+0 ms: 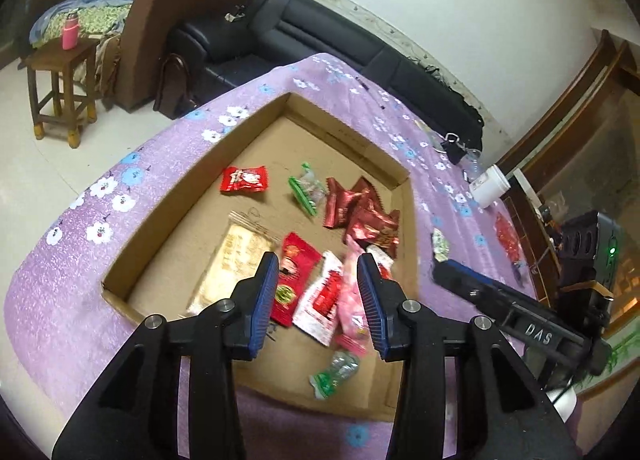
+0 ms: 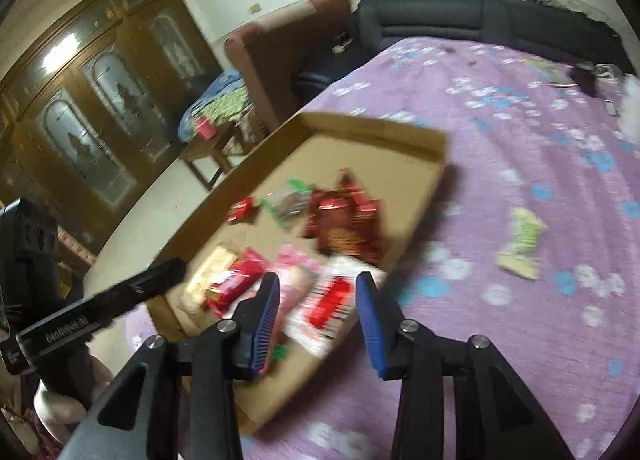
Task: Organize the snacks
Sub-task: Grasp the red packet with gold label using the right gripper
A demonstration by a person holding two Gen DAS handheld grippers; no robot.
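Left hand-held gripper [image 1: 318, 260] – jaws parted, empty – above shallow brown cardboard tray [image 1: 168, 215]. Right hand-held gripper [image 2: 318, 280] likewise parted, empty, over blurred red-and-white snack packet [image 2: 328, 306]

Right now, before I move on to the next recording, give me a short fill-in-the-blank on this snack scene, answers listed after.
1. Most snacks lie inside a shallow ____ tray.
2. The tablecloth under it is ____ with a flower print.
3. The left gripper has its jaws ____, nothing pinched between them.
4. One pale green packet lies on the cloth ____ the tray.

Missing words: cardboard; purple; open; outside
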